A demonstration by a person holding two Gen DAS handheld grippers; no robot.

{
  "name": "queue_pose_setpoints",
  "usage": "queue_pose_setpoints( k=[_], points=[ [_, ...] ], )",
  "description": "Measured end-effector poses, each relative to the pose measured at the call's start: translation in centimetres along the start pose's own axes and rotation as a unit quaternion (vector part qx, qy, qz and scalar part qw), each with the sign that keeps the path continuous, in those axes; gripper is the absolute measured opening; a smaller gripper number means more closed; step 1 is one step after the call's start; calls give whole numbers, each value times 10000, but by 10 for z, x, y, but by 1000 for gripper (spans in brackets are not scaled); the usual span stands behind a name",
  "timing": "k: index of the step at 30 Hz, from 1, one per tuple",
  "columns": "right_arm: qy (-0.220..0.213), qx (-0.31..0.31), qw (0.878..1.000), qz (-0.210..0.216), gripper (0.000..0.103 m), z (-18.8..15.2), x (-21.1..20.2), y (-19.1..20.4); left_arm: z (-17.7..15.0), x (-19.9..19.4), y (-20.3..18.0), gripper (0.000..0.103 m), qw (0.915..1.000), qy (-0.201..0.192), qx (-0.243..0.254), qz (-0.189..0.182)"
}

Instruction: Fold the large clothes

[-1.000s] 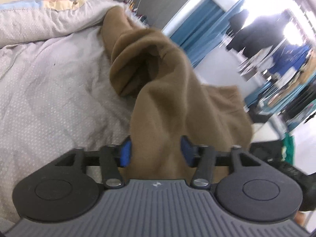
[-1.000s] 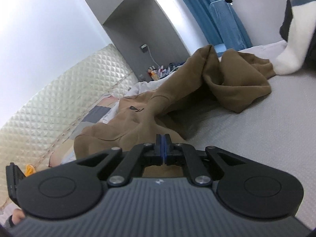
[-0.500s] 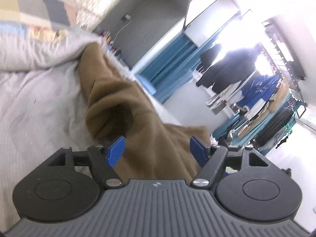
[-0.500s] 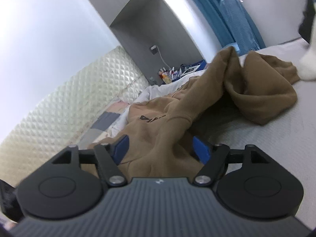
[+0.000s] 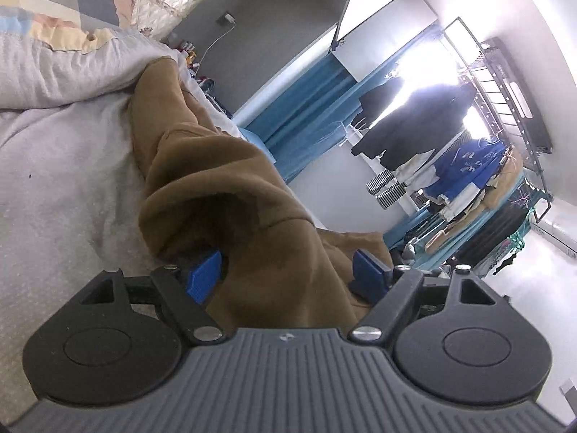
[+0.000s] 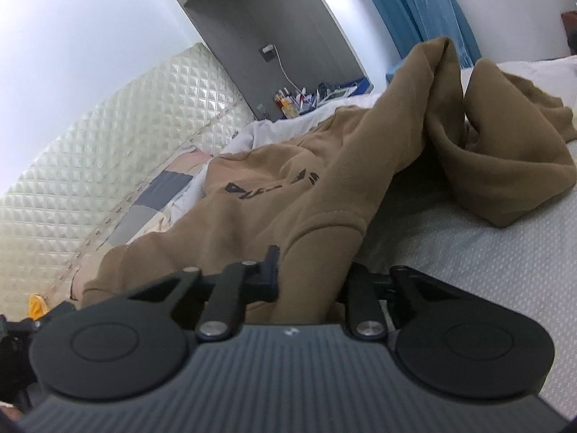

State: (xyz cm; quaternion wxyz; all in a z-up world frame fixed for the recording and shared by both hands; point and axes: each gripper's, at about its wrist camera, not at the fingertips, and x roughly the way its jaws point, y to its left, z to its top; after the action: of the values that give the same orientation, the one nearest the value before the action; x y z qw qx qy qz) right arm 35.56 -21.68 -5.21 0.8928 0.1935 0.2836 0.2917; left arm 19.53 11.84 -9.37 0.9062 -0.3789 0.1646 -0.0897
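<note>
Hoodie (image 6: 288, 195) sprawls rumpled across bed (image 6: 505, 252) — soft, thick fleece, prob. best taken at hems/cuffs. Left gripper (image 5: 288, 274) has been opening, jaws wide, cloth loose between; right gripper (image 6: 310, 281) has been closing — now pinching a fold.

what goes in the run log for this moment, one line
stage: regrasp | left claw: open, jaws just widened around brown hoodie | right claw: just closed on hoodie fold | bed: hoodie still crumpled
</note>
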Motion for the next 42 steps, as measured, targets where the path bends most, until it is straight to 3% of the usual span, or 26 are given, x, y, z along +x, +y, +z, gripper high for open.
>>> queue_pose_setpoints(
  k=[14, 19, 23, 28, 34, 35, 39, 42],
  points=[
    [-823, -13, 9952, 528, 15, 1, -60, 27, 3, -13, 22, 83, 9972, -171, -567, -453],
    [-1067, -199, 9917, 692, 15, -6, -94, 38, 2, -22, 21, 82, 9941, -106, -691, -833],
    [-954, -190, 9935, 596, 16, -13, -108, 39, 1, -28, 21, 82, 9909, -40, -774, -1099],
    [-531, -343, 9979, 127, 16, -27, -97, 36, 1, -17, 19, 79, 9917, 157, -816, -985],
    [-446, -93, 9989, 149, 18, -27, -88, 23, 1, 17, 8, 62, 9947, 481, -556, -724],
    [-429, -42, 9990, 133, 18, -27, -84, 19, 1, 21, 6, 52, 9948, 498, -502, -738],
    [-323, 127, 9994, 28, 18, -29, -71, 11, -2, 26, -14, 32, 9976, 338, 169, -575],
    [-295, 293, 9991, 123, 17, -30, -62, 10, -1, 20, -13, 25, 9981, 255, 144, -550]
  ],
)
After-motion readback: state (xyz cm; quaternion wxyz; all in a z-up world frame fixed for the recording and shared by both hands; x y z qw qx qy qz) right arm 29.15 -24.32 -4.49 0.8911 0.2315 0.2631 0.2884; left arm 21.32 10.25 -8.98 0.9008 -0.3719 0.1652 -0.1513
